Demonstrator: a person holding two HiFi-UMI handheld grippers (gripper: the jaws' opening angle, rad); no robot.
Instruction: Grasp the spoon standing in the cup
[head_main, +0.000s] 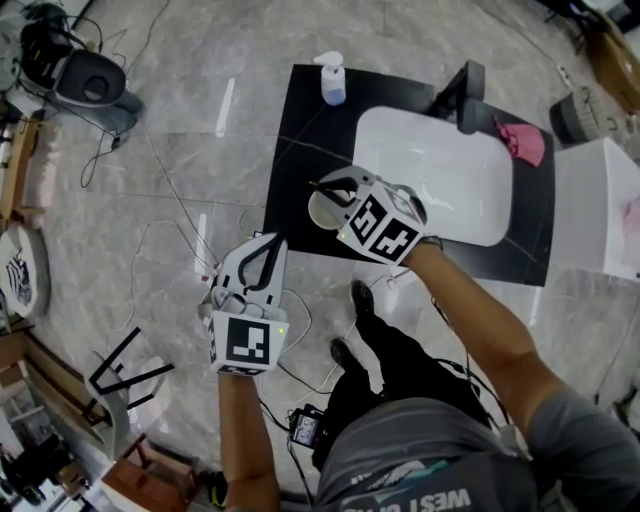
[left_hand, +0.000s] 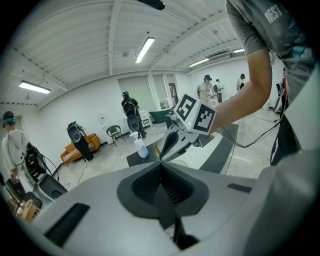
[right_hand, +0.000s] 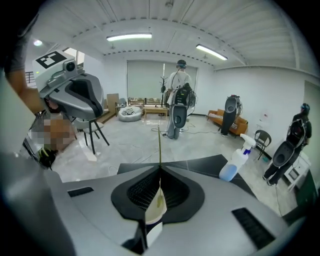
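Note:
A white cup (head_main: 322, 212) stands on the black table (head_main: 300, 130), just left of a white basin. My right gripper (head_main: 338, 193) hangs over the cup, its jaws shut on the thin spoon handle (head_main: 323, 186). In the right gripper view the handle (right_hand: 159, 146) sticks out beyond the closed gripper (right_hand: 160, 169), and the cup (right_hand: 154, 214) shows in the gap below. My left gripper (head_main: 268, 248) is held over the floor, off the table's near left corner. It is shut and holds nothing (left_hand: 161, 165).
The white basin (head_main: 440, 215) fills the middle of the table, with a black fixture (head_main: 466, 95) at its far edge. A spray bottle (head_main: 333, 78) stands at the far left corner. A pink cloth (head_main: 525, 140) lies at the right. Cables trail on the floor.

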